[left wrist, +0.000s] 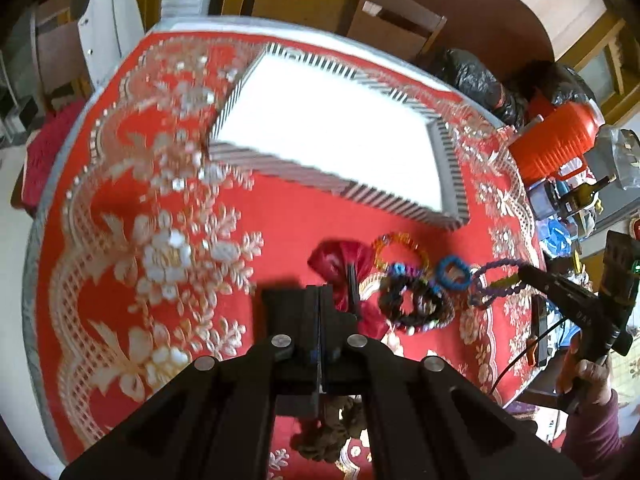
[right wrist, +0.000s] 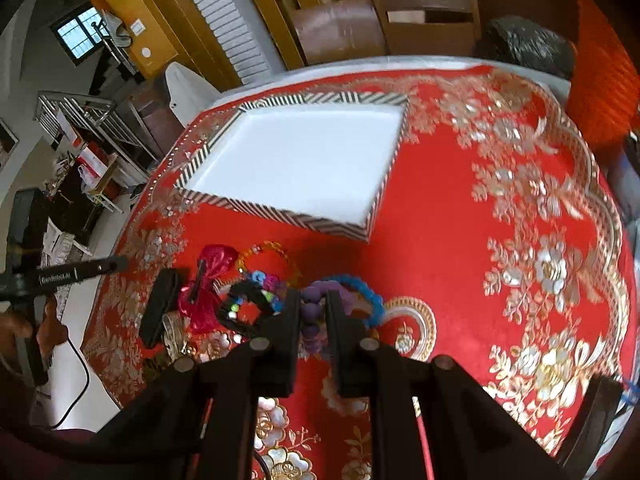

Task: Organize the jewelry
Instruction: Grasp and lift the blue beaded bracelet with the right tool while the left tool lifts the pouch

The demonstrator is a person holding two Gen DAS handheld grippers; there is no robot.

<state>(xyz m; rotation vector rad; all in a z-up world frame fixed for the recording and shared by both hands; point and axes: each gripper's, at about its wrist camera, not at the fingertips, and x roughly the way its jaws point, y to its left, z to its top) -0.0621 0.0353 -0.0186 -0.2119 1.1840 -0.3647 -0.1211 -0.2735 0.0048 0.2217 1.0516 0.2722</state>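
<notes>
My left gripper (left wrist: 320, 300) is shut, raised over the red tablecloth; a string of brown beads (left wrist: 330, 428) hangs beneath its fingers. In the right wrist view the left gripper (right wrist: 162, 304) hovers beside a red bow clip (right wrist: 208, 284). My right gripper (right wrist: 314, 310) is shut on a purple bead bracelet (right wrist: 312, 300), which fills the gap between its pads. The left wrist view shows the right gripper (left wrist: 524, 274) lifting that purple loop (left wrist: 494, 280). Heaped together are an amber bracelet (left wrist: 400, 248), a blue ring (left wrist: 452, 272) and a dark multicoloured bracelet (left wrist: 416, 306).
A white tray with a striped rim (left wrist: 280, 168) (right wrist: 280, 212) lies beyond the jewelry, nothing in it. An orange jug (left wrist: 556, 144), black bags (left wrist: 472, 76) and a bottle (left wrist: 588, 192) crowd the table's right side. Wooden chairs (right wrist: 424, 20) stand behind.
</notes>
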